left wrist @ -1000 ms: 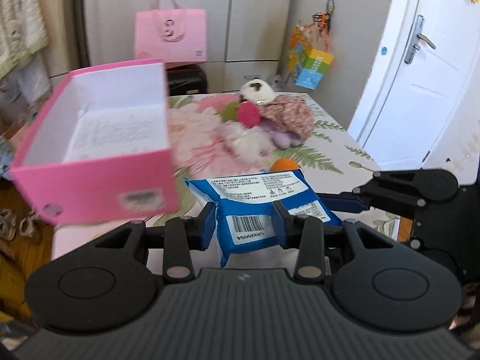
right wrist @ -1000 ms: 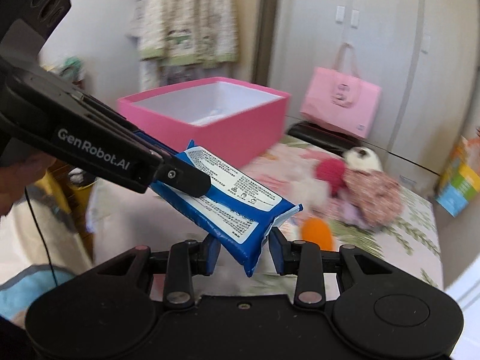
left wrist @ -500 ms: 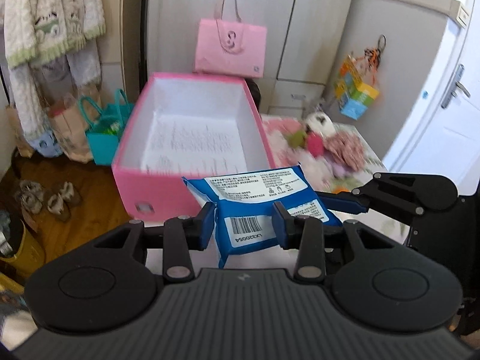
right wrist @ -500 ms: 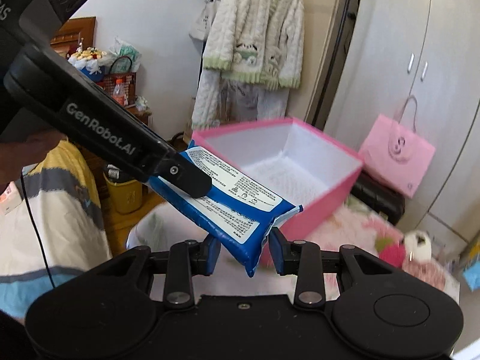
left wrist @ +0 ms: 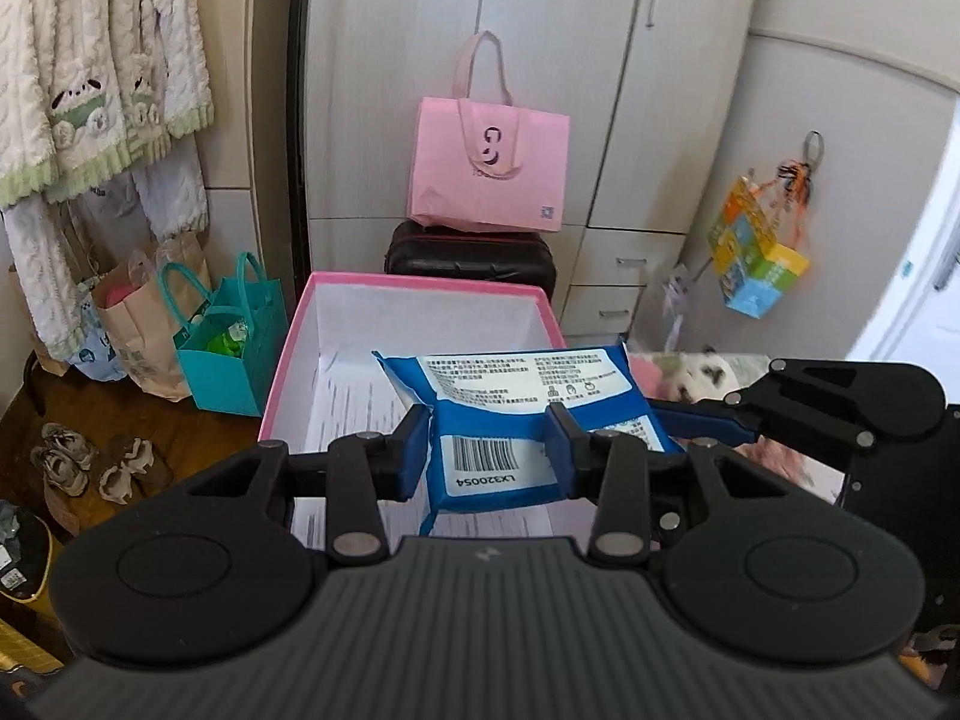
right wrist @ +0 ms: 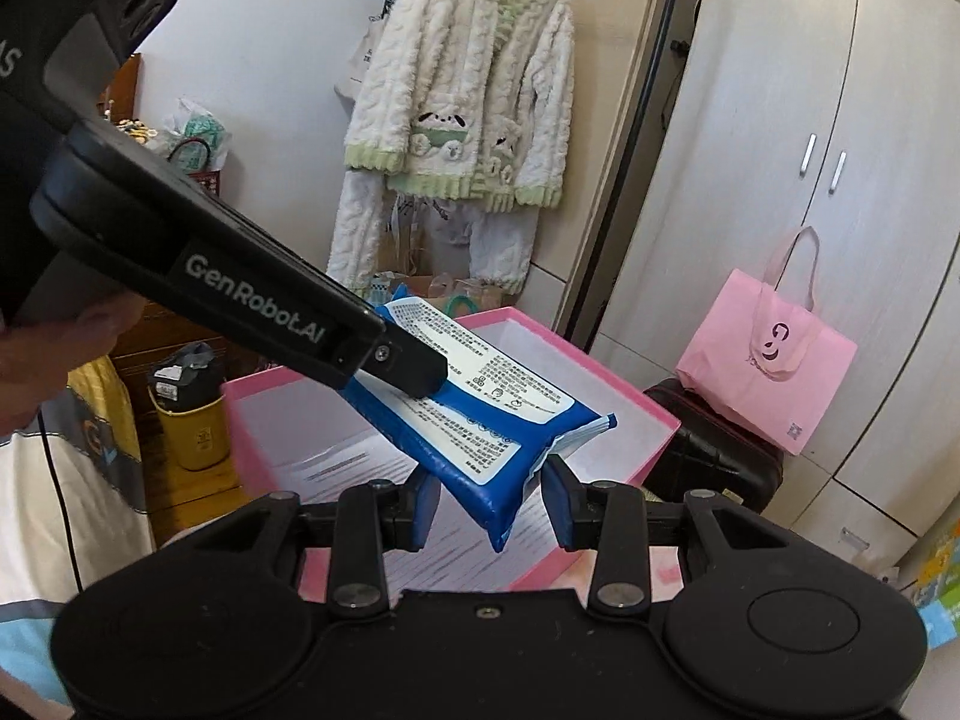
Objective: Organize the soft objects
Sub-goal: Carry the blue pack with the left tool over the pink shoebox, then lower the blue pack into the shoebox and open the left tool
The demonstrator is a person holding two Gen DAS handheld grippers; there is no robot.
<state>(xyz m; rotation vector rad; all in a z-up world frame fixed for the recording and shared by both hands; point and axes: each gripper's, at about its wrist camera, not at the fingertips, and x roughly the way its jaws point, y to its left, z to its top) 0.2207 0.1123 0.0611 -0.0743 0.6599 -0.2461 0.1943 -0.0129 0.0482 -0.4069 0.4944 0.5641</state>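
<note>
A blue wet-wipe pack (left wrist: 516,396) with a white label is held by both grippers above the open pink box (left wrist: 336,324). My left gripper (left wrist: 489,462) is shut on the pack's barcode end. My right gripper (right wrist: 489,498) is shut on the pack's other end (right wrist: 480,426); its arm shows at the right in the left wrist view (left wrist: 840,408). The pink box (right wrist: 606,384) has a white inside with a printed sheet on its floor. A panda plush (left wrist: 708,372) lies on the table right of the box.
A pink tote bag (left wrist: 489,174) sits on a black suitcase (left wrist: 474,258) by the wardrobe behind the box. A teal bag (left wrist: 231,342), paper bags and shoes (left wrist: 66,465) are on the floor at left. A fluffy robe (right wrist: 462,114) hangs on the wall.
Both grippers have carried the pack left from the table with the plush toys to over the pink box. The box has come closer and now lies right under the pack.
</note>
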